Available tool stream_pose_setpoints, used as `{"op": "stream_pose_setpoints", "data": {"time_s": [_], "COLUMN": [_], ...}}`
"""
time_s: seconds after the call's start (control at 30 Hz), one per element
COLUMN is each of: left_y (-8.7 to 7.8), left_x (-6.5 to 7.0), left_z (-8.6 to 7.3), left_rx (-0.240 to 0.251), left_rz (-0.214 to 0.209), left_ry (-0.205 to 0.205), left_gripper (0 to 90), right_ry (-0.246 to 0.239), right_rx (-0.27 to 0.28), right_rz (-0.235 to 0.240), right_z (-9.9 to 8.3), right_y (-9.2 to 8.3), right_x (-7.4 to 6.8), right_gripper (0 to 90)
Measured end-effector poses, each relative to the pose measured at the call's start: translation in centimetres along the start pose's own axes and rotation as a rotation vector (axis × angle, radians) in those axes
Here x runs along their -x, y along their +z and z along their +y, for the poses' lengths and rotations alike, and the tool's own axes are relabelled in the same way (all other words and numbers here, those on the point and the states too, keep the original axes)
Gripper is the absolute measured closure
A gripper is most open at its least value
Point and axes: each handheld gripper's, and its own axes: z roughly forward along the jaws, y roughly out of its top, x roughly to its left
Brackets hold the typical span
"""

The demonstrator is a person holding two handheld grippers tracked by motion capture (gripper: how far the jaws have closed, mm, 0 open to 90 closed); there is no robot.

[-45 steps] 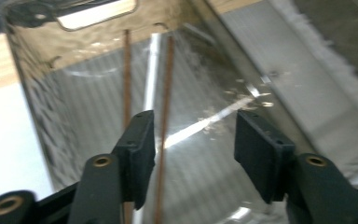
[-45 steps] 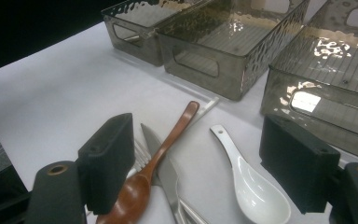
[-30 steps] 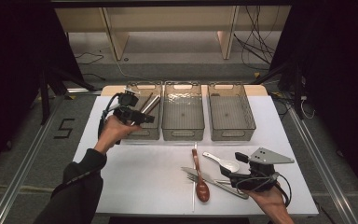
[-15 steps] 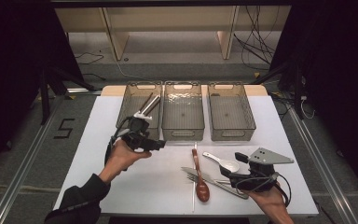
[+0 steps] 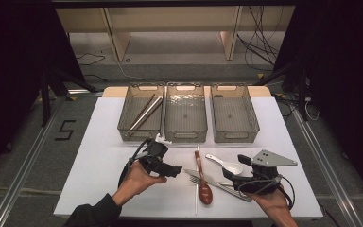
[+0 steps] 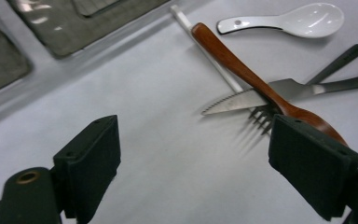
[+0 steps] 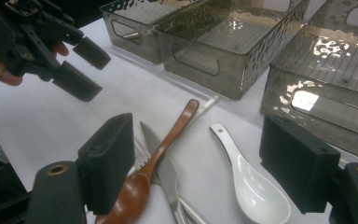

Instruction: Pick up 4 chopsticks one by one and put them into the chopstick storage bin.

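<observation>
The cutlery pile lies on the near right part of the white table (image 5: 99, 142), between the two grippers. A wooden spoon (image 5: 202, 180) lies lengthwise with its bowl toward the person, across a serrated knife (image 6: 247, 99) and a fork (image 6: 261, 122) whose tines show under the spoon's neck. A white chopstick (image 6: 205, 46) runs beside and under the spoon's handle. A white ceramic spoon (image 5: 226, 163) lies just right of the pile, apart from the wooden spoon.

The left gripper (image 5: 176, 170) is held above the table just left of the pile, pointing toward it. Its jaws have just been opening and now stand wide apart with nothing between them but bare table; the knife tip and fork tines lie just ahead of its right jaw in the left gripper view.

The right gripper (image 5: 230, 176) sits at the right end of the pile, jaws wide apart. In the right gripper view the wooden spoon's bowl lies by one jaw and the ceramic spoon's bowl between the jaws, neither clamped.

Three clear bins stand in a row at the far side. The left bin (image 5: 125, 124) holds a pair of chopsticks (image 5: 144, 113). The middle bin (image 5: 185, 135) and right bin (image 5: 253, 124) stand beside it.
</observation>
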Motion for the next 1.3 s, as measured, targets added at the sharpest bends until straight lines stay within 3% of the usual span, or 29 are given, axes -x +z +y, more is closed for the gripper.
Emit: {"op": "stream_pose_setpoints", "data": {"time_s": [0.27,0.47,0.73,1.03,1.3], "left_y": [1.5,2.5,3.9,5.4,6.0], "left_x": [1.8,2.6,4.5,6.3,6.8], "left_z": [-0.7,-1.0,-1.5,-2.3,-2.5], "left_rx": [-0.044,-0.065,-0.111,-0.163,-0.186], "left_rz": [-0.012,-0.022,-0.033,-0.012,0.01], "left_ry": [0.033,0.03,0.075,0.146,0.17], "left_gripper": [15.2,14.9,14.0,13.0,12.8], "right_ry": [-0.001,-0.001,-0.001,-0.001,-0.001], "right_rx": [-0.002,-0.003,-0.003,-0.002,-0.002], "right_rz": [-0.003,-0.002,-0.001,0.0,0.002], "right_z": [0.0,0.0,0.0,0.0,0.0], "right_y": [0.0,0.0,0.0,0.1,0.0], "right_x": [0.0,0.0,0.0,0.0,0.0], "right_gripper": [27.2,27.2,27.2,27.2,27.2]}}
